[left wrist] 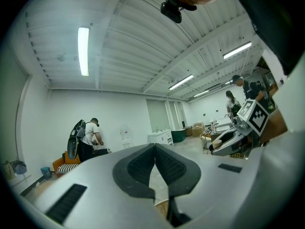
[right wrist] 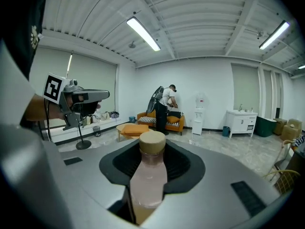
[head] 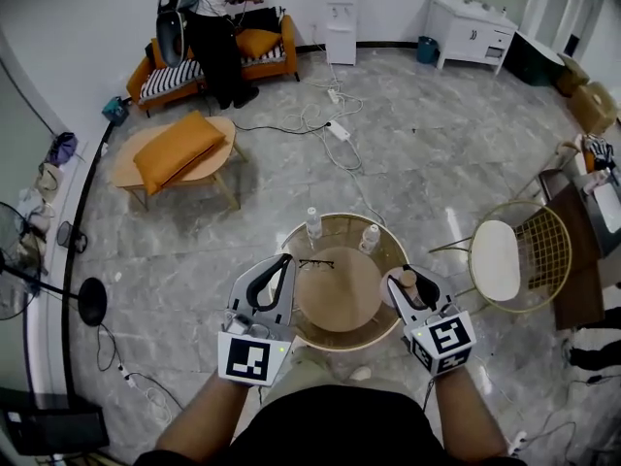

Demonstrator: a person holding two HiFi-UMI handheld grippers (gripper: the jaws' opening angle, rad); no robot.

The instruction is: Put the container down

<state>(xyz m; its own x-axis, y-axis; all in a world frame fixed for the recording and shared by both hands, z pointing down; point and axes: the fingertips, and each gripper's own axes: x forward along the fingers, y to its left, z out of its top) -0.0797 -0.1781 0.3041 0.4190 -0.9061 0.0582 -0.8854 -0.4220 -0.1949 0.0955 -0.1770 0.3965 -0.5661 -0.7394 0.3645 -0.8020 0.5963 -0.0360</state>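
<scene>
The right gripper (head: 408, 287) sits at the lower right of the head view. Its jaws are clamped on the container (right wrist: 148, 175), a pale, clear bottle with a tan cap (right wrist: 152, 141). In the right gripper view the container lies along the jaws, cap end pointing away from the camera and out past the fingertips. In the head view the cap shows over the right rim of the round table (head: 340, 304); the pictures do not show whether the container touches the table.

The left gripper (head: 282, 264) is at the lower left of centre, over the table's left edge. Its jaws are drawn together, pads (left wrist: 138, 168) meeting at the tips, with nothing between them.

At the far edge of the table stand one clear bottle (head: 313, 223) and a second clear bottle (head: 370, 238), a little apart. A pair of glasses (head: 315, 263) lies just beside the left gripper's tips. A wire chair (head: 495, 258) with a white seat stands right of the table. In the upper left a person (head: 218, 27) stands by an orange sofa (head: 146, 74).
</scene>
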